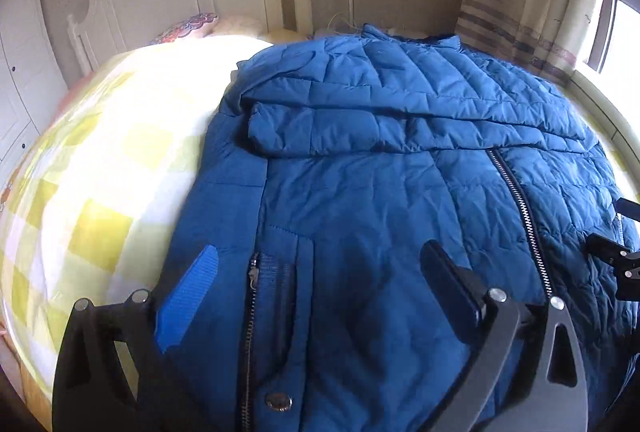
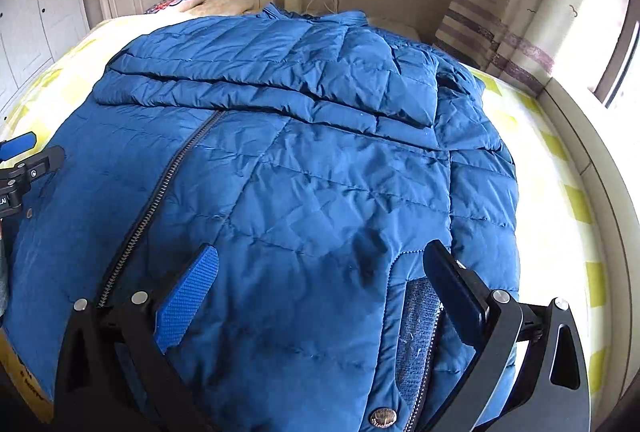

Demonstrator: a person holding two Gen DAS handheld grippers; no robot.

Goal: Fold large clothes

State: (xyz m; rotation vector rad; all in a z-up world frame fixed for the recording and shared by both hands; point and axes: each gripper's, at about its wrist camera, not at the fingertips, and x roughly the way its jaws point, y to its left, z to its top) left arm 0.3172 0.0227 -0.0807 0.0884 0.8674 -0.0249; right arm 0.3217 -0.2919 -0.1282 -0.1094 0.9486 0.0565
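I held both grippers, left [image 1: 318, 292] and right [image 2: 320, 292], spread wide over the blue quilted puffer jacket [image 1: 380, 191]; sleeves lay folded across, hem fold remained.

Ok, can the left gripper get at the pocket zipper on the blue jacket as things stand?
Probably yes. The left gripper is open above the blue jacket, and the pocket zipper lies exposed on top between its fingers, toward the blue-padded one. Nothing covers it; the folded sleeve lies farther up.

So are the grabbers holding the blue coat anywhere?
No. Both the left gripper and right gripper are open above the coat, holding nothing.
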